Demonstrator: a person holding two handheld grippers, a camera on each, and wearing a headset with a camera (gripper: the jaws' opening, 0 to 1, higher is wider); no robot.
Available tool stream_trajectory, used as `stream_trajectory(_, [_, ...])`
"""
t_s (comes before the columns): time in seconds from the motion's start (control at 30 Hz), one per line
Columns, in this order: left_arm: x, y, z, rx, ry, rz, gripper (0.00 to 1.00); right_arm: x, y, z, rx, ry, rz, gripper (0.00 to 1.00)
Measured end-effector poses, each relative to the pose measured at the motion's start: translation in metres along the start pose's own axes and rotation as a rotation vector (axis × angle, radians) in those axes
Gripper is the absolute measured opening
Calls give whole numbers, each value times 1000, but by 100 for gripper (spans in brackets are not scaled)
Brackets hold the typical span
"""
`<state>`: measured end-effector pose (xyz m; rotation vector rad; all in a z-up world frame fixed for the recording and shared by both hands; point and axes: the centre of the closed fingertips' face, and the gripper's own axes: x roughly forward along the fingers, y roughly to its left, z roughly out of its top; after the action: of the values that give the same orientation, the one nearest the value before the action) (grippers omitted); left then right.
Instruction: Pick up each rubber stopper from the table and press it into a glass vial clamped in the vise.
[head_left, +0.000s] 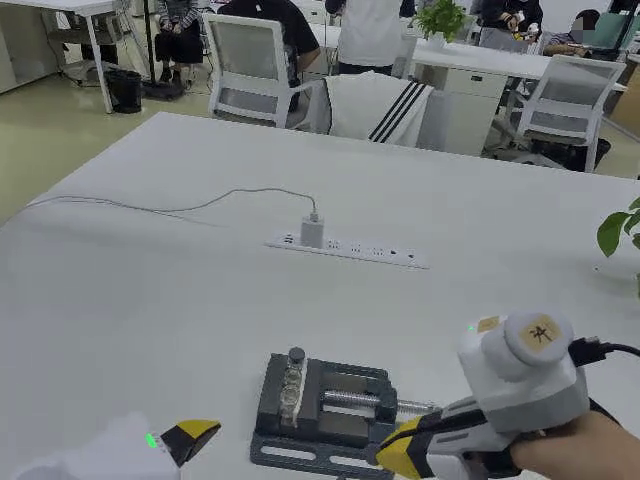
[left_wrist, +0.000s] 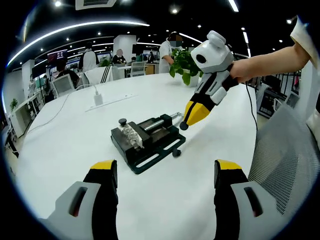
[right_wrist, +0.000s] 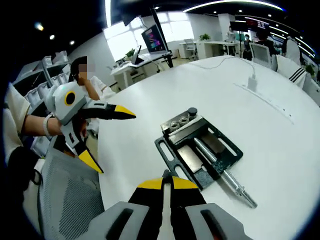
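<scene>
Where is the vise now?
In the head view the vise sits on the white table at bottom centre, just left of the right gripper, before the power strip.

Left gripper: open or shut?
Open. The left gripper's jaws stand wide apart in its own view, nothing held between them.

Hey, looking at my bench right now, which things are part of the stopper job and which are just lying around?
Job: vise, glass vials clamped in it, black stopper on the end vial, left tongs open, right tongs shut.
Lying about: power strip, white charger, its cable, plant leaves.
</scene>
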<state>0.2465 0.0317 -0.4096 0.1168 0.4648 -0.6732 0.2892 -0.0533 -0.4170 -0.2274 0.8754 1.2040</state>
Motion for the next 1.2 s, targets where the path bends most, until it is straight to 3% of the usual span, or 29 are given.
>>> stream_trajectory(0.27, [9,-8,22,24,-50,-26,72,-17,8,24,206,-174,60,0])
stream_trajectory(0.53, [18,-17,48,43,-117,-57,64,-36,22,42,453,-338,188,0])
stream_trajectory(0.93, [19,-38,79,82,-199,-150,37,-55,40,54,771,-466,408,0])
stream_trajectory(1.0, [19,-41,83,79,-211,-165,31,-57,45,55,834,-471,456,0])
stream_trajectory(1.07, [19,-44,86,70,-221,-177,27,-56,45,53,844,-473,461,0])
stream_trajectory(1.2, [19,-46,90,63,-236,-185,24,-57,51,55,952,-486,534,0])
